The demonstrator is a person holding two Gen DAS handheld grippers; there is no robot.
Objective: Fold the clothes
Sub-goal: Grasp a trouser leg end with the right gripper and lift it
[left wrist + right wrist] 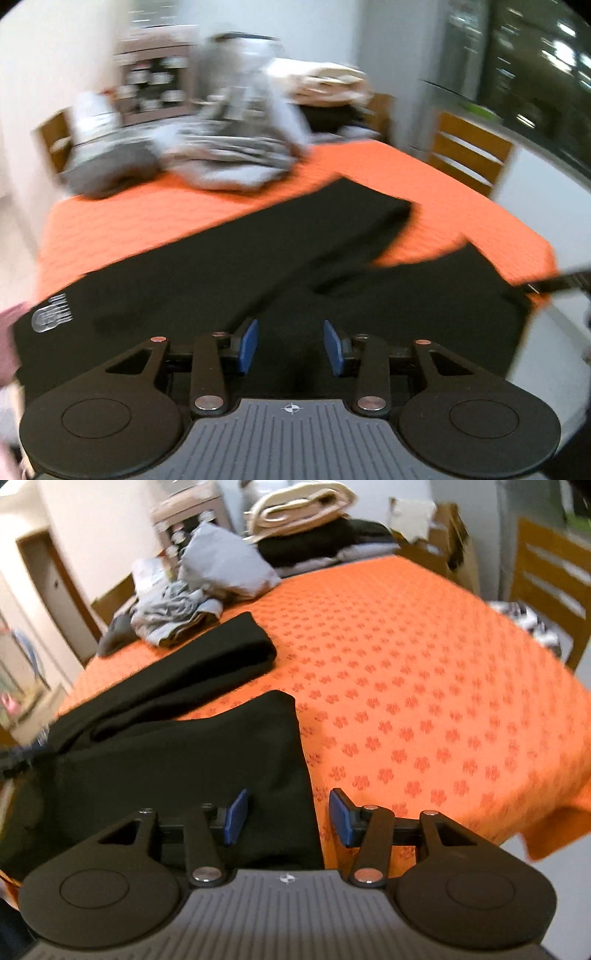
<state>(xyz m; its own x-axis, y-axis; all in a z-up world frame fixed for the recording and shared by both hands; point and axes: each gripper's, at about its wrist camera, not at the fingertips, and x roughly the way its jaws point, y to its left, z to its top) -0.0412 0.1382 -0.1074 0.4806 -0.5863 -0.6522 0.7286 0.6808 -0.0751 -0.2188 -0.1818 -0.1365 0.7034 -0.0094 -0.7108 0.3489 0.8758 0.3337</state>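
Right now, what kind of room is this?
Probably a home dining room: a table under an orange tablecloth, wooden chairs around it, and a laundry pile beside black trousers.

Your left gripper (290, 346) angled downward, blue pads parted with nothing between them, your right gripper (288, 816) likewise tilted down, jaws apart, empty

We take the table (424, 657) as our landmark. The trousers (177, 760) lie on its near left part, one leg (207, 653) reaching toward the far left. Behind that leg, at the table's far left edge, sits a heap of crumpled clothes (207, 579). A stack of folded laundry (306, 520) stands beyond the far edge. A chair (550, 579) stands right of the table.
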